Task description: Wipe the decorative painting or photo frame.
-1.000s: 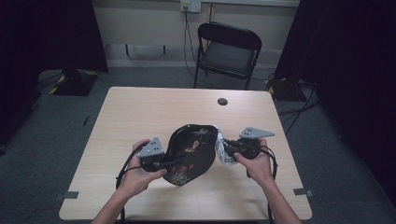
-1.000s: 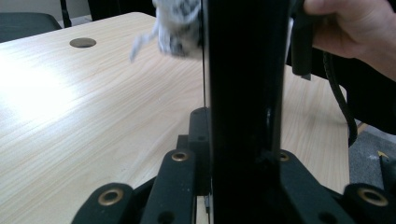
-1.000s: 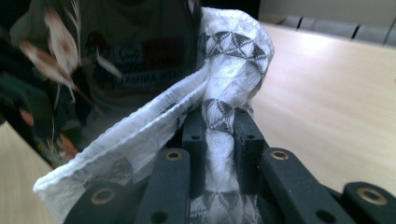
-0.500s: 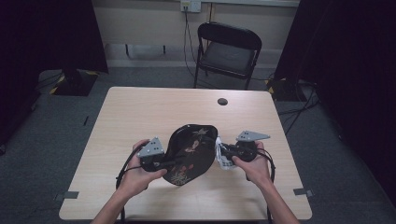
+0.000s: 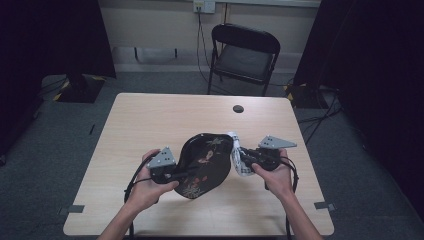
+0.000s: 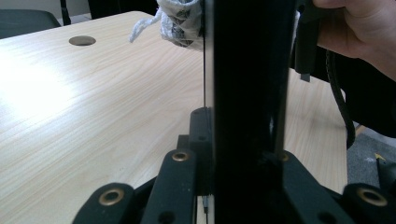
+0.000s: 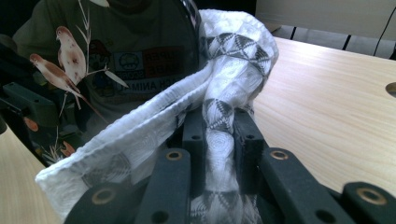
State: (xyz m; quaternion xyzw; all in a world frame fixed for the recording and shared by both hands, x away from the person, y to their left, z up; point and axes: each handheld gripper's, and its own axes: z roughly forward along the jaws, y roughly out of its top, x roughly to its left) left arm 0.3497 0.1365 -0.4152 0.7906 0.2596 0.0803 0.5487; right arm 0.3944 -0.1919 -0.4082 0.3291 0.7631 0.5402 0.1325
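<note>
A glossy black tray (image 5: 205,162) painted with birds and twigs is held tilted above the table. My left gripper (image 5: 182,173) is shut on its near left rim. In the left gripper view the tray (image 6: 247,93) stands edge-on between the jaws of the left gripper (image 6: 233,140). My right gripper (image 5: 248,160) is shut on a white patterned cloth (image 5: 236,150), which presses against the tray's right edge. The right gripper view has the cloth (image 7: 224,60) bunched between the jaws of the right gripper (image 7: 219,126), draped onto the tray's shiny face (image 7: 116,60).
The light wooden table (image 5: 150,125) has a round cable hole (image 5: 238,108) at its far right. A black folding chair (image 5: 244,52) stands beyond the far edge. Dark curtains flank the room.
The right gripper with the cloth has shifted slightly against the tray's right edge. The left hand and the tray have stayed in place.
</note>
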